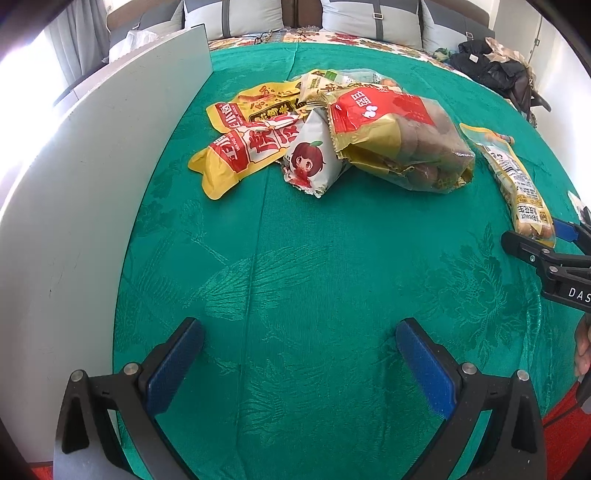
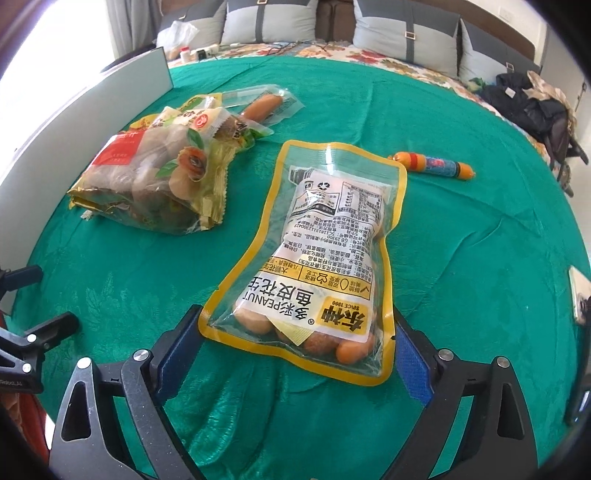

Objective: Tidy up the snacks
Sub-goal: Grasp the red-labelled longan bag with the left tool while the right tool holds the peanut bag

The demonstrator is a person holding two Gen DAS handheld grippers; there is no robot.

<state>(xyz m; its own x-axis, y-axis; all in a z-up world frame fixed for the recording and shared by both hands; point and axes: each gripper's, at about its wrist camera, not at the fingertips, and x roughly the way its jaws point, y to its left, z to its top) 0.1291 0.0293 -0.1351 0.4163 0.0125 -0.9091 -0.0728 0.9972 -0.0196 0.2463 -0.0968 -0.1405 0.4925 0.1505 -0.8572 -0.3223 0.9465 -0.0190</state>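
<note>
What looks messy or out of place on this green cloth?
Most snacks sit jumbled in a heap. Two lie apart: the yellow-edged peanut pouch, between the open right gripper fingers, and a small sausage stick alone beyond it.

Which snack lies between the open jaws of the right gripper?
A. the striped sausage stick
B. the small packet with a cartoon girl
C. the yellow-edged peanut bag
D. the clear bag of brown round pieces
C: the right gripper has its jaws open on either side of the peanut bag's near end.

Bedroom: headboard pillows (image 2: 266,20), bedspread (image 1: 295,277)
</note>
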